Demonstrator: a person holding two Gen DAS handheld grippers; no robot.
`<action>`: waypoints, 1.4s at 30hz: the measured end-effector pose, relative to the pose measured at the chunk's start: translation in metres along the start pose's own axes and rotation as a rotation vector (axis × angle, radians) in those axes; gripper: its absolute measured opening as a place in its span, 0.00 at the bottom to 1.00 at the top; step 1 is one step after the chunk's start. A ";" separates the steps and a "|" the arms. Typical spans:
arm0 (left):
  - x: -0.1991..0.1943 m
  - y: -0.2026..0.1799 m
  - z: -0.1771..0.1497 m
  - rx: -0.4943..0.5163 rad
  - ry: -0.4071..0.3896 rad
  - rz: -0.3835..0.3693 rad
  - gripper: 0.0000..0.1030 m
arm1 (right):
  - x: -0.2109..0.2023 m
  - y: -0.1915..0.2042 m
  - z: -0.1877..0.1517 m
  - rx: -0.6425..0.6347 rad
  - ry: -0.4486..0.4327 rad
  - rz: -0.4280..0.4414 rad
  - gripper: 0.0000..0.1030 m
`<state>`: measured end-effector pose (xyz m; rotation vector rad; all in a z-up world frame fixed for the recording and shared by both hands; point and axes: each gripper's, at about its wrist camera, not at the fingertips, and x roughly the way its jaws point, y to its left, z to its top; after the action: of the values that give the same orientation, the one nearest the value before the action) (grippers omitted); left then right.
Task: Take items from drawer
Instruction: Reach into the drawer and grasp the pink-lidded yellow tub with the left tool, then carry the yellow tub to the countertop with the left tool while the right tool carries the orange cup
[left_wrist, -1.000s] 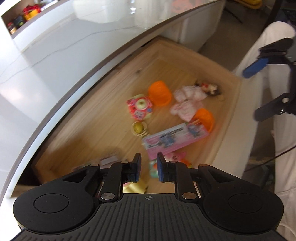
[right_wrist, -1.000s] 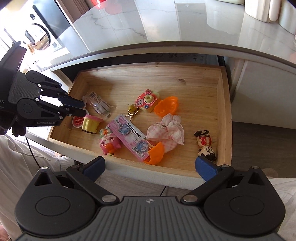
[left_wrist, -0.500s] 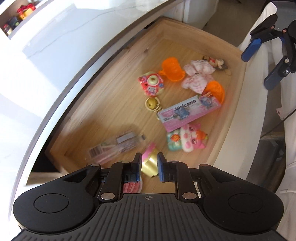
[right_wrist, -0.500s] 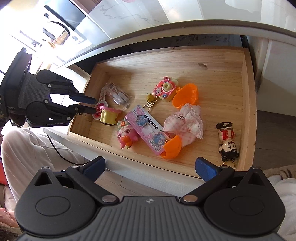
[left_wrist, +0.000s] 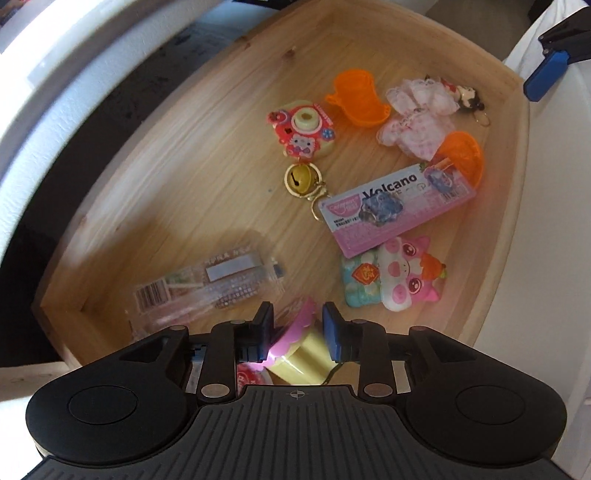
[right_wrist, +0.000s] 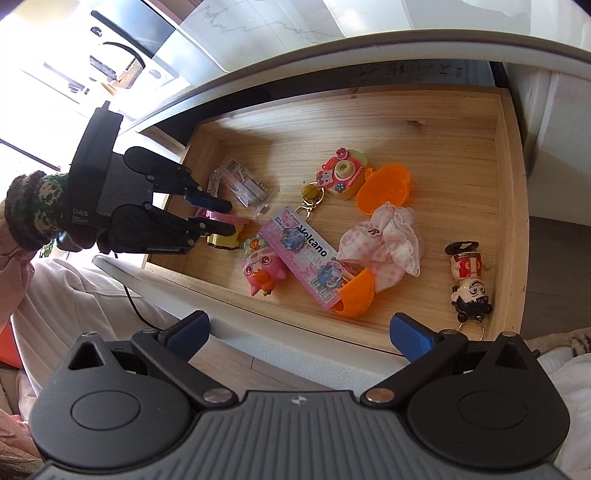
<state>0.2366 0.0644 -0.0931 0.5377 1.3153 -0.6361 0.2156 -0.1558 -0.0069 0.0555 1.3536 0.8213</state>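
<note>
The wooden drawer (left_wrist: 192, 177) (right_wrist: 511, 192) stands pulled out under a white counter. In its near-left corner lies a small yellow tub with a pink lid (left_wrist: 301, 354) (right_wrist: 221, 236). My left gripper (left_wrist: 297, 323) (right_wrist: 218, 218) points down over the tub. Its jaws are opening, the tub sits between them, and the pads do not press on it. My right gripper (right_wrist: 299, 330) hangs wide open and holds nothing, outside the drawer's front edge. Its blue pad (left_wrist: 546, 74) also shows in the left wrist view.
Also in the drawer: a clear packet (left_wrist: 207, 284), a pink Volcano box (right_wrist: 306, 254), a pig toy (right_wrist: 262, 269), two orange shells (right_wrist: 384, 184), a pink doll dress (right_wrist: 384, 236), a figure keychain (right_wrist: 467, 280) and a camera keychain with bell (left_wrist: 304, 129). A person's white clothing (right_wrist: 66, 295) is by the front.
My left gripper has sunk into the drawer's near-left corner, and its jaws have widened around the yellow tub. The right gripper has tilted further down towards the drawer.
</note>
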 end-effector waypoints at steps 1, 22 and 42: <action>0.005 0.000 0.001 -0.015 0.029 -0.004 0.35 | 0.000 0.000 0.000 -0.003 -0.001 -0.001 1.00; -0.111 0.024 -0.035 -0.377 -0.444 -0.058 0.07 | 0.056 0.035 0.073 -0.695 0.013 -0.388 0.85; -0.048 0.008 0.013 -0.085 -0.180 0.027 0.18 | 0.092 0.028 0.065 -0.835 0.065 -0.454 0.85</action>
<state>0.2451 0.0675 -0.0437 0.4185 1.1587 -0.5897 0.2577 -0.0577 -0.0533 -0.9021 0.9361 0.9366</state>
